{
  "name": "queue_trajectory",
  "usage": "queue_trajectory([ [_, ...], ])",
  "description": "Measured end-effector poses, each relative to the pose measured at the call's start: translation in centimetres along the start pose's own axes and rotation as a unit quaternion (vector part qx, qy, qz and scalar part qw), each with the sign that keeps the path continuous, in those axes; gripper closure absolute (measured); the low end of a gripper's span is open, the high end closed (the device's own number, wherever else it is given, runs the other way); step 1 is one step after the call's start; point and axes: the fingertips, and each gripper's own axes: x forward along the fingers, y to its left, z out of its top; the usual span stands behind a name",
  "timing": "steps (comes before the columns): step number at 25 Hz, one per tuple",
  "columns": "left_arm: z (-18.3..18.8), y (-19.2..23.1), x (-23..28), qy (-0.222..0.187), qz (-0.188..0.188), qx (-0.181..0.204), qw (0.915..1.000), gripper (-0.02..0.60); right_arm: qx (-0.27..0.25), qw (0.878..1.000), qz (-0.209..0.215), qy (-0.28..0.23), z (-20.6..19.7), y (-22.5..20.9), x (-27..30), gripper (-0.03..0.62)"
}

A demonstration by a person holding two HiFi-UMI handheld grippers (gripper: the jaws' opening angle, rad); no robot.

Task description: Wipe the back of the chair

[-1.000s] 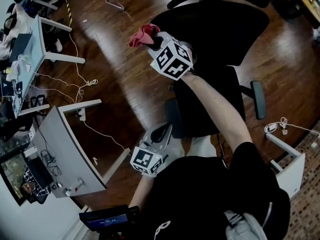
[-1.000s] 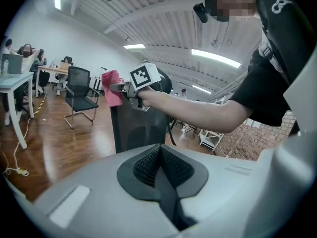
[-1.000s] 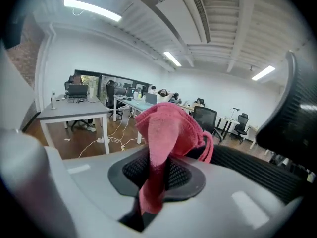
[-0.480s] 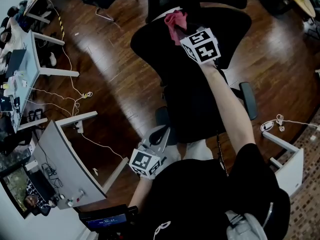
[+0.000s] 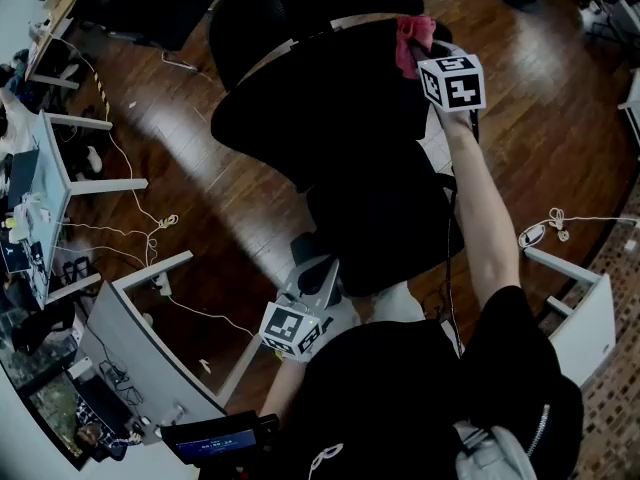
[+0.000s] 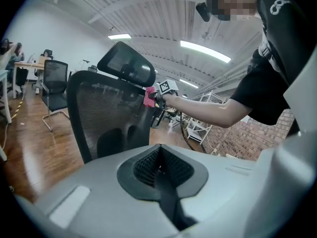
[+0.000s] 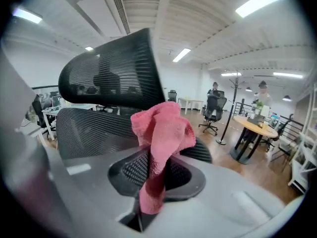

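Note:
A black mesh office chair (image 5: 340, 98) with a headrest (image 7: 111, 78) fills the upper middle of the head view. My right gripper (image 5: 428, 48) is shut on a pink cloth (image 5: 412, 40), held against the top right edge of the chair back (image 6: 106, 118). In the right gripper view the pink cloth (image 7: 161, 143) hangs bunched between the jaws, in front of the mesh back (image 7: 94, 135). My left gripper (image 5: 312, 286) hangs low near my body by the chair's seat, its jaws shut with nothing in them (image 6: 161, 175).
White desks (image 5: 150, 353) with cables stand at the left on the wooden floor (image 5: 210, 168). A white shelf frame (image 5: 580, 313) is at the right. Other chairs (image 7: 214, 114), a round table (image 7: 255, 128) and people show in the background.
My right gripper has carried the pink cloth from the chair's left side across to the top right edge of the back. The left gripper has stayed low.

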Motion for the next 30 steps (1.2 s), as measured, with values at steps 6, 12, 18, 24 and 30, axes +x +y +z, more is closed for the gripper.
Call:
queue_trajectory([
  [6, 0.4, -1.1, 2.4, 0.008, -0.02, 0.007, 0.9997, 0.594, 0.038, 0.993, -0.108, 0.014, -2.8, -9.6, -3.5, 0.545],
  [12, 0.4, -0.7, 2.5, 0.011, -0.019, 0.006, 0.9997, 0.594, -0.015, 0.993, -0.108, 0.039, -4.8, -7.8, -2.6, 0.545],
  [18, 0.5, 0.1, 1.5, 0.004, -0.008, 0.003, 1.0, 0.594, -0.087, 0.996, -0.01, 0.036, -4.4, 5.2, 0.1, 0.545],
  [24, 0.3, 1.4, -0.9, -0.005, 0.007, -0.003, 1.0, 0.594, -0.127, 0.985, 0.119, 0.016, -3.5, 22.4, 2.0, 0.545],
  [30, -0.4, 2.7, -4.4, -0.014, 0.029, -0.005, 0.9995, 0.594, -0.149, 0.961, 0.233, -0.013, -2.1, 37.2, 1.3, 0.545],
])
